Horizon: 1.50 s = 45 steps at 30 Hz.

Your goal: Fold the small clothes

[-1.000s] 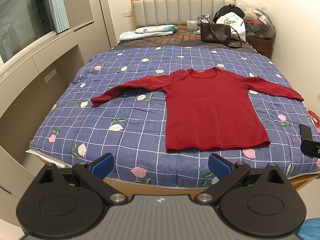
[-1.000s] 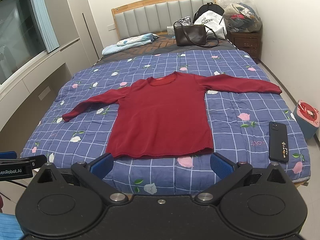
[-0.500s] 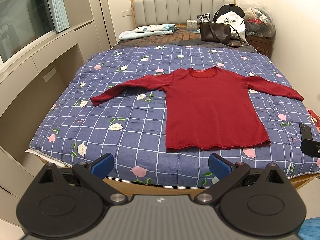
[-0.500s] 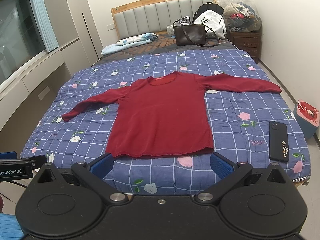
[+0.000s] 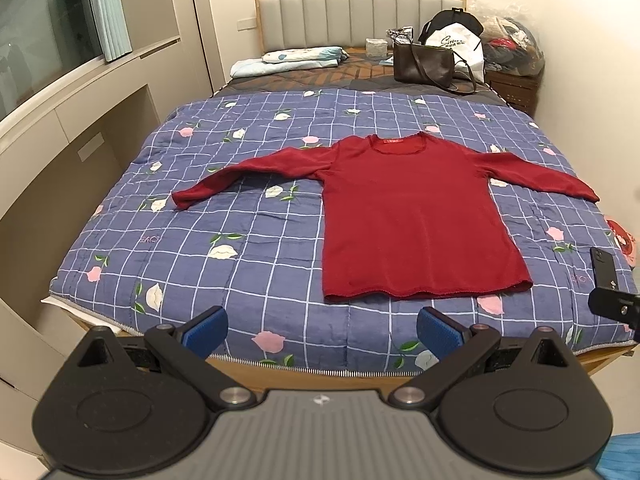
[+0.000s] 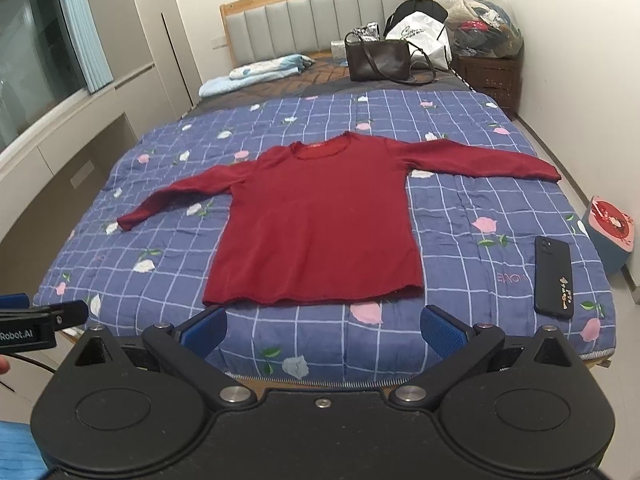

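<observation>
A dark red long-sleeved top [image 5: 412, 216] [image 6: 320, 228] lies flat on the blue checked floral quilt [image 5: 240, 248] [image 6: 480, 208], both sleeves spread out, hem toward me. My left gripper [image 5: 322, 330] hovers open over the foot of the bed, short of the hem and left of the top's middle. My right gripper [image 6: 324, 330] is open too, just short of the hem. Nothing sits between either pair of blue pads. Each gripper's edge shows in the other's view, the right gripper [image 5: 614, 306] and the left gripper [image 6: 40, 320].
A black phone [image 6: 554, 276] [image 5: 604, 270] lies on the quilt at the right. A brown handbag [image 6: 378, 60], a white bag [image 6: 420, 34] and folded bedding [image 6: 256, 72] sit near the headboard. A round tin [image 6: 610, 232] stands on the floor, right. Cabinets run along the left.
Both grippers have crept slightly closer to the bed; the top and the rest lie as before.
</observation>
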Tool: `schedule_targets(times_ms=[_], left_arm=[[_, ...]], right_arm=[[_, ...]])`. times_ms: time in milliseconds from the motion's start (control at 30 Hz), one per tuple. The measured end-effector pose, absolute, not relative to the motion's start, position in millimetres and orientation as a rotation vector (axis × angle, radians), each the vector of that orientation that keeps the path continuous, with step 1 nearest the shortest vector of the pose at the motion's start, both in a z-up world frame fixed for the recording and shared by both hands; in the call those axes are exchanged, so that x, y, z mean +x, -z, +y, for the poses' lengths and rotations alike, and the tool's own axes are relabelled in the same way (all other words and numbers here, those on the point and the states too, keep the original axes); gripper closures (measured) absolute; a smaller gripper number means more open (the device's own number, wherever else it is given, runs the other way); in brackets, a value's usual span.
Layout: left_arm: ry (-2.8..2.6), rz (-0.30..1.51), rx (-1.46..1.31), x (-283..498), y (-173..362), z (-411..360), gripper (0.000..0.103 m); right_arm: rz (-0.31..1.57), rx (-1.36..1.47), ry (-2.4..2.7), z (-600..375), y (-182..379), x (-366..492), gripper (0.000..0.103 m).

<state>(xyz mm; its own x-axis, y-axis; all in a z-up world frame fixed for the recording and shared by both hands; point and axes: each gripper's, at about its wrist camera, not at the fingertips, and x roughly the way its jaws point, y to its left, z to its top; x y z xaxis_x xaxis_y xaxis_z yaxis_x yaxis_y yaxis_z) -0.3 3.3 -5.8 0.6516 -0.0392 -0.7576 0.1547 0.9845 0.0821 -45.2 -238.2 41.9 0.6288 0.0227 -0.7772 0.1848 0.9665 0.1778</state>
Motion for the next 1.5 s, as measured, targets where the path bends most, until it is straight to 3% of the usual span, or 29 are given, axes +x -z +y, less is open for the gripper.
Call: schedule_targets(times_ms=[1067, 1500], left_arm=[[0.118, 1.003, 0.231, 12.5, 24.7, 25.3, 0.000], [0.031, 1.083, 0.249, 53.4, 22.1, 25.7, 0.000]], right_arm=[[1.010, 0.157, 0.282, -208.4, -53.3, -20.5, 0.000], [1.060, 0.174, 0.311, -218.8, -67.5, 15.9, 0.000]])
